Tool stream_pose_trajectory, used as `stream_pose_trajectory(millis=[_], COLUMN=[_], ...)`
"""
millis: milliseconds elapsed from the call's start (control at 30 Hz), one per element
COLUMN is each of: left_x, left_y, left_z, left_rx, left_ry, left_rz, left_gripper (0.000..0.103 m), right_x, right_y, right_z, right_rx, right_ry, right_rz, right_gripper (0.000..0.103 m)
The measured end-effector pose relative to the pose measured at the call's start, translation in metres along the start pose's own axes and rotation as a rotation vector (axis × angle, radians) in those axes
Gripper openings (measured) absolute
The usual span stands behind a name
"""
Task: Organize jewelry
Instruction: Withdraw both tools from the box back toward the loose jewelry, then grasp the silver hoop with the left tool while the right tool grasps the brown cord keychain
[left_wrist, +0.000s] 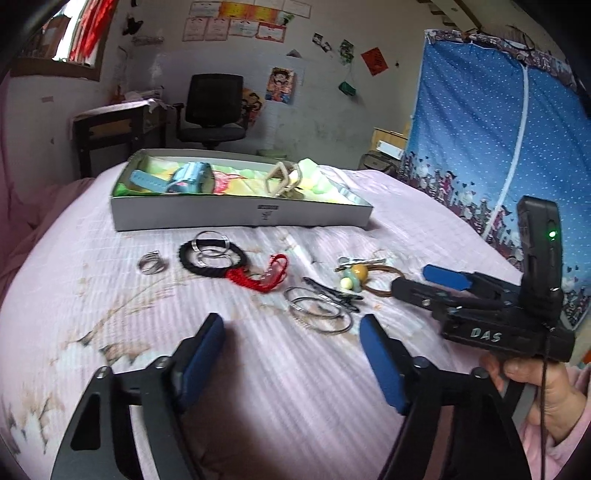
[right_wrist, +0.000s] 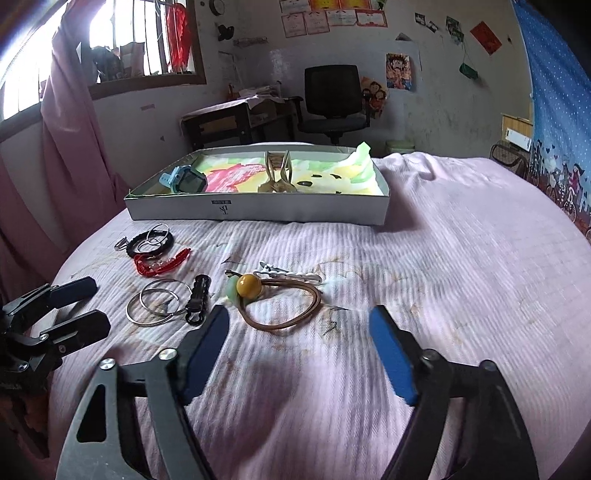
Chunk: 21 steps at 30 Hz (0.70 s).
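A shallow grey box (left_wrist: 236, 214) (right_wrist: 258, 212) stands at the far side of the pink bed and holds a blue watch (left_wrist: 184, 177) (right_wrist: 184, 181) and a beige hair claw (left_wrist: 282, 179) (right_wrist: 277, 173). Loose jewelry lies in front of it: silver hoops (left_wrist: 319, 314) (right_wrist: 157, 301), a black clip (left_wrist: 332, 293) (right_wrist: 197, 299), a brown cord with a yellow bead (left_wrist: 357, 272) (right_wrist: 248, 286), a red bracelet (left_wrist: 260, 275) (right_wrist: 160, 264), a black bracelet (left_wrist: 212, 258) (right_wrist: 149, 243), a silver ring (left_wrist: 151, 264). My left gripper (left_wrist: 291, 354) (right_wrist: 79, 306) is open and empty. My right gripper (right_wrist: 299, 350) (left_wrist: 421, 280) is open and empty.
The bed (right_wrist: 461, 258) has a pink ribbed cover. A blue curtain (left_wrist: 480, 122) hangs on the right. A black office chair (right_wrist: 334, 99) and a dark desk (right_wrist: 225, 122) stand by the far wall, beyond the bed.
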<state>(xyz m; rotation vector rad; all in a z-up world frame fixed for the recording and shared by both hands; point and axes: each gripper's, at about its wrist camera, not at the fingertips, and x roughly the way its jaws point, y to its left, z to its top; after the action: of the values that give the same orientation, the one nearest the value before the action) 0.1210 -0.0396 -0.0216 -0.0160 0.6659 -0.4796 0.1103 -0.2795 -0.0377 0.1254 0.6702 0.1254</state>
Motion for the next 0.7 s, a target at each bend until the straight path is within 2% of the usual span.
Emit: stream_pose_trajectory(millis=[133, 367, 533, 700], left_x=[0.014, 0.034, 0.035, 0.034], left_y=[0.000, 0.000, 0.004, 0.012], left_z=[0.007, 0.009, 0.007, 0.004], left_rx=[-0.016, -0.026, -0.046, -0.079], left_ry=[0.042, 0.113, 0.119, 0.115], left_rz=[-0.064, -0.051, -0.061, -0.073], left_gripper=[0.063, 0.049, 0.034, 0.016], right_x=[0.008, 0.022, 0.028, 0.028], right_y=[0.003, 0.006, 0.004, 0.004], right_z=[0.002, 0.003, 0.005, 0.004], right_rx=[-0.003, -0.005, 0.019, 0.020], right_ry=[0.019, 0.059, 0.074, 0.074], right_rz=[0.013, 0.038, 0.057, 0.057], right_gripper=[0.060, 0.057, 0.044, 0.025])
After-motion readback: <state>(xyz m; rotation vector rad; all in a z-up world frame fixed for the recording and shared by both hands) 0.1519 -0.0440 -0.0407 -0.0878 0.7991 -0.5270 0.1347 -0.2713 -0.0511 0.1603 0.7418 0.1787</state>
